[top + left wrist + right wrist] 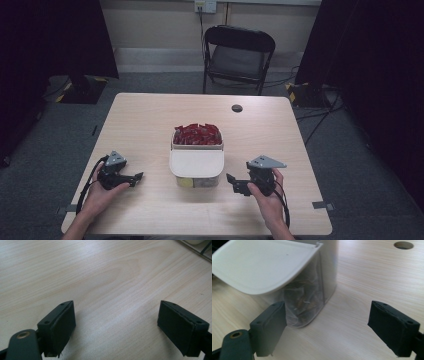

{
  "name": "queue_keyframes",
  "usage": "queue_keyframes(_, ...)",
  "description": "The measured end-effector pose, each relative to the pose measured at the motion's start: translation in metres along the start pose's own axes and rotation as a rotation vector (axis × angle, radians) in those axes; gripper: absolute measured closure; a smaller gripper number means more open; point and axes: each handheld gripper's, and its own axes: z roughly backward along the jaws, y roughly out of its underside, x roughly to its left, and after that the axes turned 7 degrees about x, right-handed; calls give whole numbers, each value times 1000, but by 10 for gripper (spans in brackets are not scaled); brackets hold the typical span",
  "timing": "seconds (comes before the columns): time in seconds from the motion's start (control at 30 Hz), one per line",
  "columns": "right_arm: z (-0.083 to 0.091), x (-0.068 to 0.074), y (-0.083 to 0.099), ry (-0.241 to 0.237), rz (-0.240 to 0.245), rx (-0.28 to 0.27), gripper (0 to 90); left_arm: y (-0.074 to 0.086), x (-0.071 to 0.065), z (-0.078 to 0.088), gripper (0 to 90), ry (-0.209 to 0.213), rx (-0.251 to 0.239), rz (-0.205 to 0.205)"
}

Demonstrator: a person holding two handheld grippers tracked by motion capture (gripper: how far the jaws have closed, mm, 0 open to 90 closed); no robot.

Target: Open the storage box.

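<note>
jaws spread on both grippers flanking container (pixel 196 170) before chair (pixel 238 56).

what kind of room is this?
Likely a lab or recording room, not a home: bare wooden table, lone folding chair, dark curtains, and cables on grey carpet.

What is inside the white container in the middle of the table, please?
Red packets fill the open back half of the container. A flipped-open lid hides what lies under it from above; through the clear wall, wrapped items show indistinctly.
</note>
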Motion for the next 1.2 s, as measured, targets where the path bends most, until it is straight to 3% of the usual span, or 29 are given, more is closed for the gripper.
queue_keyframes(0.23, -8, 15, -1, -30, 59, 19, 147, 0, 0, 0, 144, 0, 0, 0)
queue_keyframes(0.77, -27, 28, -5, -62, 96, 22, 145, 0, 0, 0, 144, 0, 0, 0)
queue_keyframes(1.2, -40, 38, -11, -77, 94, 21, 144, 0, 0, 0, 144, 1, 0, -1)
